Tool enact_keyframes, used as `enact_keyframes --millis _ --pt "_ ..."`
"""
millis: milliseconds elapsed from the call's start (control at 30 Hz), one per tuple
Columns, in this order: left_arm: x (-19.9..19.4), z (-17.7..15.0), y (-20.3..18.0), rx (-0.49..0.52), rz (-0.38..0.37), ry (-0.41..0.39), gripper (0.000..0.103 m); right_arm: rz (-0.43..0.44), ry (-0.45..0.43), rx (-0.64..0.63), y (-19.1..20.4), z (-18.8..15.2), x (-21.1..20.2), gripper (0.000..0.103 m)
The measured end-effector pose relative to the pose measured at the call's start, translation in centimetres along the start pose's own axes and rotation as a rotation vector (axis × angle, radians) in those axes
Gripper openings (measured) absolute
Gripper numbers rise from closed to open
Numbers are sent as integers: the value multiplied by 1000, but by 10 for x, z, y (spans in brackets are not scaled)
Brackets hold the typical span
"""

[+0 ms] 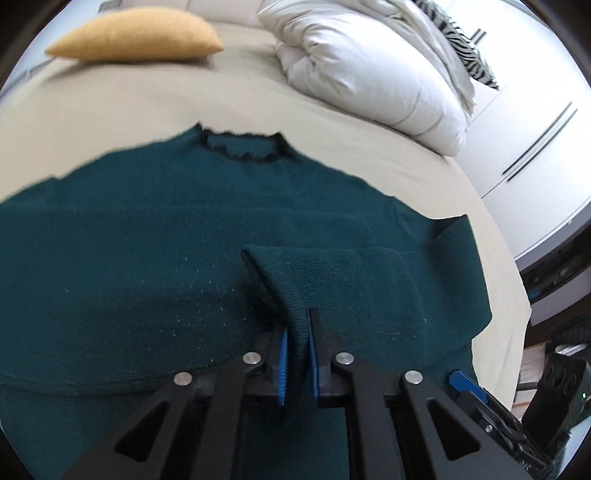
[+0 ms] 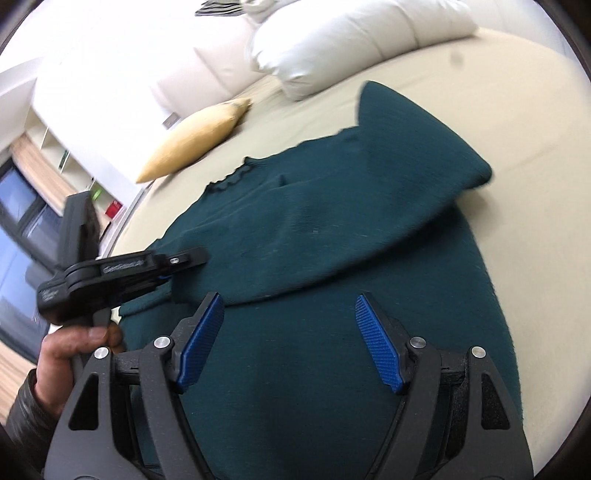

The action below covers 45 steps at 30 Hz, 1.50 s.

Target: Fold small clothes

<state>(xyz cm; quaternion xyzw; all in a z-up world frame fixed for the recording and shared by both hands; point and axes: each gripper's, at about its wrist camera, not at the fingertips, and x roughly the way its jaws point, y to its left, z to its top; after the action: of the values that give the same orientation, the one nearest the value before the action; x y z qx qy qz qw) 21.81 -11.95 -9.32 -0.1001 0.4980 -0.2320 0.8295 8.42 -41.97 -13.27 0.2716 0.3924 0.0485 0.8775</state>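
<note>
Clamped hard, my left gripper [image 1: 297, 345] has its 2 blue pads pinched on the ribbed cuff of a sleeve [image 1: 291, 291] of the green sweater [image 1: 147, 251], low at 6 o'clock in the left wrist view. My right gripper [image 2: 290, 339] is released, its pads [image 2: 201, 339] spread wide with only flat knit beneath them and nothing between. In the right wrist view, my left hand [image 2: 62, 354] shows at 8 o'clock, working the other tool at the garment's edge. The sweater lies spread on the cream bed [image 1: 110, 110], collar [image 1: 240, 146] away from me at 12 o'clock in the left view, hem out of sight under my tools, so its long axis runs from 6 to 12. The gripped sleeve lies across the body, trailing off toward 3 o'clock. I judge the step to be the sleeve fold: 1 sleeve caught and being laid over the chest. Next I need to carry the cuff across and set it flat without dragging the body, then let go; the right tool should come down on the near side to take the hem or pin the cloth. Beyond, a yellow cushion [image 1: 136, 35] sits at 11 o'clock and a white duvet [image 1: 369, 70] at 1 o'clock, both well apart from the sweater.
</note>
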Motion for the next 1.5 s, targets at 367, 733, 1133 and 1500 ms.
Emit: enact_keyframes --millis 367,733,1133,1500 --pt "-69 21 30 36 19 -208 8 -100 -130 -18 -21 50 -36 72" --pt "-15 10 100 -83 68 -107 9 -235 -45 71 -81 133 29 68" --pt "-25 10 91 -47 36 -150 9 -269 55 -10 -76 164 88 6" --pt "-2 7 103 -74 30 -143 9 -201 12 95 -123 163 86 4"
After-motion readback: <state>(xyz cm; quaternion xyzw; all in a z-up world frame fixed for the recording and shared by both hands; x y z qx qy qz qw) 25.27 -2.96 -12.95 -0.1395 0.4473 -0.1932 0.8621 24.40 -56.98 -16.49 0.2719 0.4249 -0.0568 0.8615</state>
